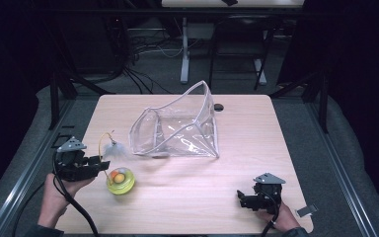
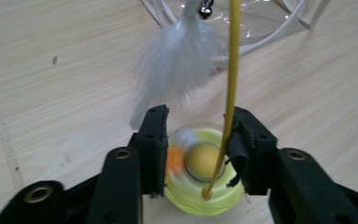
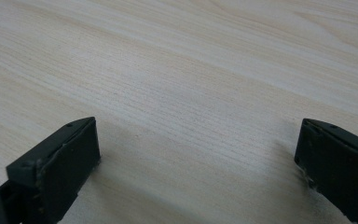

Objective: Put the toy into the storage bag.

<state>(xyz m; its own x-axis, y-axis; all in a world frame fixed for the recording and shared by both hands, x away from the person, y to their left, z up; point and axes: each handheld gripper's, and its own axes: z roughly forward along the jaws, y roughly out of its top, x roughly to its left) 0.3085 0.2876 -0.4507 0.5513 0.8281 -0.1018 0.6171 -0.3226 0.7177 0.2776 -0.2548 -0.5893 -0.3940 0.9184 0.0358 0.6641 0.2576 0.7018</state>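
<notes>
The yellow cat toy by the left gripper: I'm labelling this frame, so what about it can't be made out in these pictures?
- Left gripper view: the yellow toy's sides sit behind the black pads, so contact is unclear.
- Same view: its orange and white balls are motion-blurred.
- Same view: the yellow wand and white feather are cut off by the top edge.
- High view: the toy is too small for detail; the left gripper hides its near-left edge.

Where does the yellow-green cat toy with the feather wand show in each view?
High view: yellow-green toy lower left on the table, by the left hand-held gripper.
Left gripper view: toy bottom centre, between the jaws.
Right gripper view: not in it.
Shared landmark: the white feather.
</notes>
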